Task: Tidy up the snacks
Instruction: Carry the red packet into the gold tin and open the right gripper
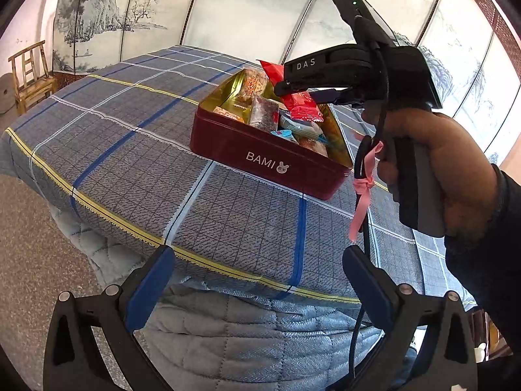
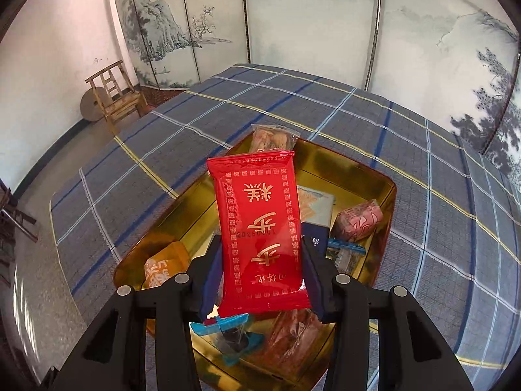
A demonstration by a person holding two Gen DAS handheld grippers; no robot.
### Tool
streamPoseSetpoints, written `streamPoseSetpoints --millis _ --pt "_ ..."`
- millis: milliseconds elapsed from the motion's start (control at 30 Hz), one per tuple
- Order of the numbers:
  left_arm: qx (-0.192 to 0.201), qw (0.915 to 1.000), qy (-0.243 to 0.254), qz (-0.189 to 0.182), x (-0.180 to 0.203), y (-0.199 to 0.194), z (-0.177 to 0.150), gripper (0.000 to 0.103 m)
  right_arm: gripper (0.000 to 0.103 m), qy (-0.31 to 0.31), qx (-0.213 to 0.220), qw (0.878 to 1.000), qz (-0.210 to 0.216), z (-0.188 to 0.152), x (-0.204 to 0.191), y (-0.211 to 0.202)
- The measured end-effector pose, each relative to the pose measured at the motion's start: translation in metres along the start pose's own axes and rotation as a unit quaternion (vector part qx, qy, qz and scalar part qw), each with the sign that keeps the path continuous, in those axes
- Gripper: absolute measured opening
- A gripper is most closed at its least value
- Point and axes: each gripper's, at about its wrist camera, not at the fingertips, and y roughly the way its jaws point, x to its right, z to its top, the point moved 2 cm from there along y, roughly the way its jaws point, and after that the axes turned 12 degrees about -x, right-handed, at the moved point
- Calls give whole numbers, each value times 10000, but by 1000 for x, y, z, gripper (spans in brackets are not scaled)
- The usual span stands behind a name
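Observation:
A dark red tin point(image 1: 254, 153) marked BAMI, gold inside point(image 2: 355, 176), stands on the plaid-covered table and holds several wrapped snacks. My right gripper point(image 2: 260, 260) is shut on a red snack packet point(image 2: 260, 224) with gold characters and holds it above the tin's inside. From the left wrist view the right gripper point(image 1: 293, 89) hangs over the tin with the red packet point(image 1: 301, 104) in it. My left gripper point(image 1: 257, 280) is open and empty, low near the table's front edge, well short of the tin.
The blue-grey plaid cloth point(image 1: 130, 150) covers the table over a quilted layer point(image 1: 228, 329). A wooden chair point(image 2: 114, 97) and a round stone point(image 2: 89, 106) stand at the far left by the painted folding screen point(image 2: 293, 16).

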Motion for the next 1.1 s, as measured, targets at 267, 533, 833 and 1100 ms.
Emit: streamPoseSetpoints --millis 267,533,833,1100 --pt "-33 10000 -32 37 -2 1 -2 101 47 151 -118 9998 4 10 0 11" --pt "-63 10000 -17 59 -1 -1 -4 101 47 118 -128 9994 -290 12 -3 17" --pt "-79 9999 -67 105 -4 -1 -5 101 45 97 -74 9995 -298 14 -7 16" --pt "-59 9996 33 278 2 -1 -5 101 46 26 246 9990 -379 9 -6 -1"
